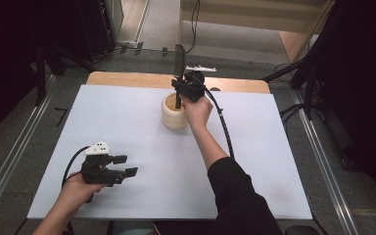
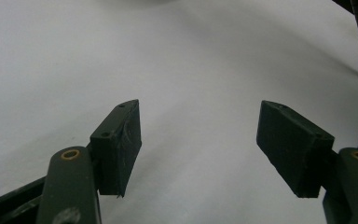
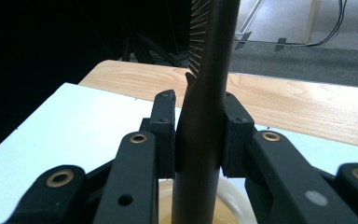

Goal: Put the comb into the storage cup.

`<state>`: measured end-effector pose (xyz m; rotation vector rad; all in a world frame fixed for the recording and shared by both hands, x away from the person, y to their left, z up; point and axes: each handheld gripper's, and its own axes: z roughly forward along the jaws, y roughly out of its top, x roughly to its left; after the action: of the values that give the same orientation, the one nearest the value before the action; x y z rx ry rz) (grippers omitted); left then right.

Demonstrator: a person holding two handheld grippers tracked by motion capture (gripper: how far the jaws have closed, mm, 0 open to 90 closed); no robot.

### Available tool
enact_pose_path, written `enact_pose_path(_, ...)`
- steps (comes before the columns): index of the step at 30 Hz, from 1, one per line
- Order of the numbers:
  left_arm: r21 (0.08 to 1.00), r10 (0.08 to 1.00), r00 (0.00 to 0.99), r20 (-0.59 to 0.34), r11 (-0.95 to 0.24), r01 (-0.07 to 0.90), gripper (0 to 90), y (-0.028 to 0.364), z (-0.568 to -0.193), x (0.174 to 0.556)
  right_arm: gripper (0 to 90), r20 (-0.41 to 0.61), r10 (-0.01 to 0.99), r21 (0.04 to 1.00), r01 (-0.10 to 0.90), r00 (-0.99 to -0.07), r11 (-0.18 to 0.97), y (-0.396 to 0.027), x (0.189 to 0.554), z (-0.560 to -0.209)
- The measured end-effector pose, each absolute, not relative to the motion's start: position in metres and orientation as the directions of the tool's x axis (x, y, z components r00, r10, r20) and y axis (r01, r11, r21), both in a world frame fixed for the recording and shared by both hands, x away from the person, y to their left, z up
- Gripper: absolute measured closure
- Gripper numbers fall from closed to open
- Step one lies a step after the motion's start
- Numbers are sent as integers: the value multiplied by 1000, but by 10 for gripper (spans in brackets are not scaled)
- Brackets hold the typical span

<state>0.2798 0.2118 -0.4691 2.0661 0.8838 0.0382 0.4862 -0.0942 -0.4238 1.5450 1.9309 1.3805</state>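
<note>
- Right gripper view: the right gripper (image 3: 199,140) has its two black jaws clamped on the dark handle of a hairbrush (image 3: 205,116), one pad pressed against each side.
- The brush stands upright between the fingers; its bristled head rises above them, and its handle runs down below them into a cream round holder (image 3: 235,198).
- High view: the holder (image 1: 174,117) sits on the white table (image 1: 127,132), directly beneath the right gripper (image 1: 178,90), with the brush (image 1: 179,61) sticking up over it.
- The left gripper (image 1: 125,166) rests near the table's close edge, well apart from the holder.
- Left gripper view: the left gripper's pads (image 2: 121,144) stand spread wide, with bare table between them.
</note>
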Motion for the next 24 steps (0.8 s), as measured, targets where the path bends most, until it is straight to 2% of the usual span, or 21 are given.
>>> enact_pose_path(24,727,600,750,-279,-378,573,316,211,-470,280,692,274,868,834,552,-414,0,-91,481,-436)
